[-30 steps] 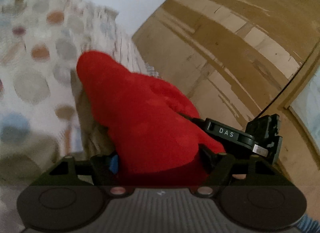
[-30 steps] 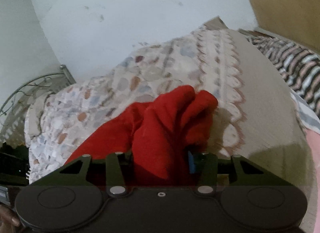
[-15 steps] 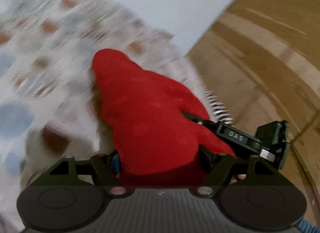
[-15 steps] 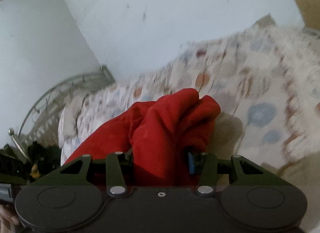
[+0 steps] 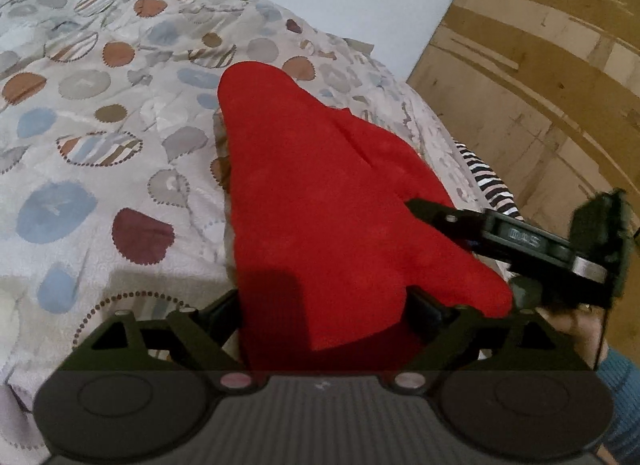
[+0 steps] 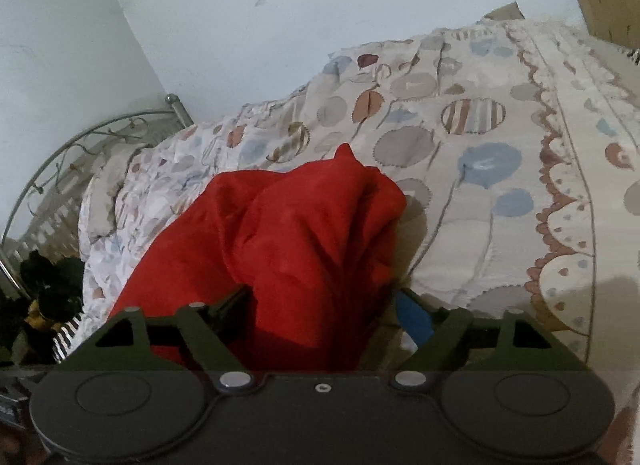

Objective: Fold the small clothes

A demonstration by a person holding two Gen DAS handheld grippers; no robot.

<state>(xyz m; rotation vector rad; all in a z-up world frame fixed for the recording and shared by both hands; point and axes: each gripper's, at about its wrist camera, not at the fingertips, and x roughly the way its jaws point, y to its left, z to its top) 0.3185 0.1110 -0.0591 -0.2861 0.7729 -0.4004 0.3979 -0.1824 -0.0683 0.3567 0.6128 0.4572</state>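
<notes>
- Because the red garment is bunched thick between the fingers of the left tool, the grip may be catching several layers at once, and the risk I am judging first is a fold that is landing crooked on the bed's patterned quilt once the cloth is laid down.
- Moving rightward, the cloth is spanning between both tools above the quilt, so any uneven pull may be dragging fabric out of one grip or twisting the fold line.
- The left tool is closed on the garment, its fingers mostly buried in red fabric; it is pointing forward and angled down over the bed, well above the quilt.
- In the left wrist view the right tool is sitting just beside the cloth's right edge, held in a hand at the frame's side.
- From its own camera, the right tool is clamped on a gathered wad of the garment, with a blue finger pad showing at the right.
- It is aiming toward the wall and metal headboard, tilted slightly down; the crowded grip could be hiding a loose edge that slips.
</notes>
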